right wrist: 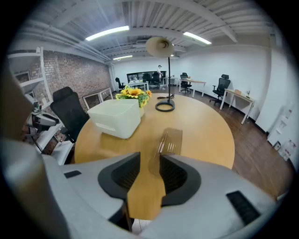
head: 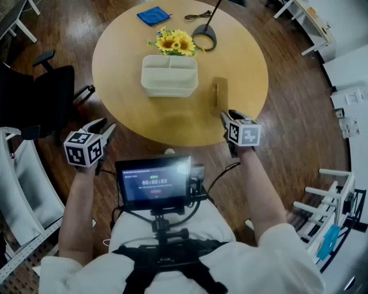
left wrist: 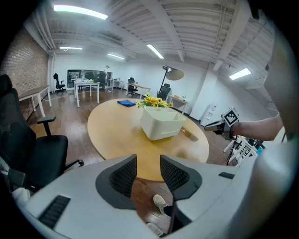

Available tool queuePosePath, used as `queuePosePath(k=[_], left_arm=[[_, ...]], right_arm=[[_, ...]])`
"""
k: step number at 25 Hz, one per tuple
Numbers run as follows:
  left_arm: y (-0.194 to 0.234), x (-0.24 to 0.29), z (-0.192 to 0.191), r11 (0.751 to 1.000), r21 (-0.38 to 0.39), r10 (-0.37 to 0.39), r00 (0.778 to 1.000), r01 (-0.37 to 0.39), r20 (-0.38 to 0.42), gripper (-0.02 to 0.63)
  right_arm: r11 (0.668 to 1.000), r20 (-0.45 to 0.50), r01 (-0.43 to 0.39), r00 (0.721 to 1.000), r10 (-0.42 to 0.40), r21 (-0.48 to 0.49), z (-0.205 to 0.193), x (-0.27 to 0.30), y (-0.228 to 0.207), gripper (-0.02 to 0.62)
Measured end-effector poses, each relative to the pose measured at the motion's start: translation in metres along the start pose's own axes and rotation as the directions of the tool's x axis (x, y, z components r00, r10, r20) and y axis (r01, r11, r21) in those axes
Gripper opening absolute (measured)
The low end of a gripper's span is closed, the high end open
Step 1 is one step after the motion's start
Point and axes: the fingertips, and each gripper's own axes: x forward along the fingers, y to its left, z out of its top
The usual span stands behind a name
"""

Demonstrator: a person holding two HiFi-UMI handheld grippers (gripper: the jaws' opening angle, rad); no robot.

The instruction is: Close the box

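Shows nothing done yet: leaves the box point(head: 169, 74) open-topped near the middle of the table point(head: 123, 54), the clear lid point(head: 220, 93) flat just to its right, holds the left claw point(head: 103, 127) and right claw point(head: 230, 116) spread and empty by the near edge, lid-lifting and seating all to come.

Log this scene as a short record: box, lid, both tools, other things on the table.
box: white box, open, divided inside, on the round table
lid: clear lid, flat on the table, right of the box, apart from it
left tool: left tool open, empty, beyond the table's near edge
right tool: right tool open, gripping nothing, aimed at the lid
other items: sunflowers behind the box, lamp base, blue cloth
task state: box not yet closed
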Motion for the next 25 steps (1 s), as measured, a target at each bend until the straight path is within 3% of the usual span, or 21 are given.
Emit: queuePosePath(k=[8,11,16,19,21,22,25], left_arm=[[-0.031,0.046,0.040,0.999,0.015,-0.034,0.999,0.034,0.001,0.161],[-0.035,0.056,0.044,1.000,0.014,-0.021,1.000,0.021,-0.022,0.161],[-0.029,0.057,0.038,1.000,-0.006,0.014,0.999,-0.014,-0.042,0.161],[-0.028,0.058,0.036,0.999,-0.023,0.025,0.999,-0.026,-0.047,0.161],[-0.028,0.060,0.035,0.999,-0.029,0.026,0.998,-0.027,-0.049,0.161],[-0.028,0.061,0.035,0.999,-0.031,0.027,0.998,-0.028,-0.050,0.161],[-0.028,0.063,0.036,0.999,-0.034,0.030,0.999,-0.031,-0.043,0.161]], right_arm=[[1.000,-0.060,-0.003,0.998,0.005,0.031,0.022,0.072,-0.027,0.126],[0.997,-0.103,-0.012,0.995,0.020,0.072,0.019,0.102,-0.036,0.121],[0.998,-0.172,0.028,0.985,-0.017,0.059,0.008,0.124,-0.045,0.121],[0.998,-0.173,0.024,0.985,-0.014,0.055,0.005,0.128,-0.048,0.106],[0.999,-0.167,0.035,0.986,-0.027,0.042,0.007,0.128,-0.053,0.072],[0.998,-0.166,0.040,0.986,-0.033,0.040,0.007,0.128,-0.055,0.024],[0.998,-0.161,0.036,0.986,-0.028,0.046,0.005,0.124,-0.063,0.011]])
